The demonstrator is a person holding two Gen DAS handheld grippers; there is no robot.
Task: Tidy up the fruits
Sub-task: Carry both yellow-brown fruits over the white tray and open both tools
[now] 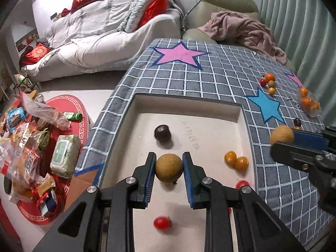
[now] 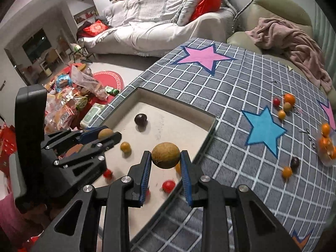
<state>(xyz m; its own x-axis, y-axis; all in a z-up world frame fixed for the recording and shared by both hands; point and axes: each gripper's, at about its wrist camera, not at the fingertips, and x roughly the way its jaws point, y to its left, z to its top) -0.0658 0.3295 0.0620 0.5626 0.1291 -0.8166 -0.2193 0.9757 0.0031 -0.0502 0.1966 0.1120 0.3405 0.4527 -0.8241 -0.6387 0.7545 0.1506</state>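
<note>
My left gripper (image 1: 169,159) is shut on a round tan fruit (image 1: 168,168) and holds it above the white tray (image 1: 184,108); it also shows in the right wrist view (image 2: 108,135). My right gripper (image 2: 166,157) is shut on another tan fruit (image 2: 166,155) over the tray's right side (image 2: 212,124); it shows at the right in the left wrist view (image 1: 282,139). In the tray lie a dark plum (image 1: 162,133), two small orange fruits (image 1: 236,160) and red cherry tomatoes (image 1: 162,223).
The tray sits on a grey checked cloth (image 1: 210,77) with stars. More small fruits (image 2: 284,105) lie far right, some orange ones in a clear bag (image 2: 326,145), a plum (image 2: 295,161) nearer. Snack packets (image 1: 27,147) fill a red stool left; a sofa (image 1: 94,31) stands behind.
</note>
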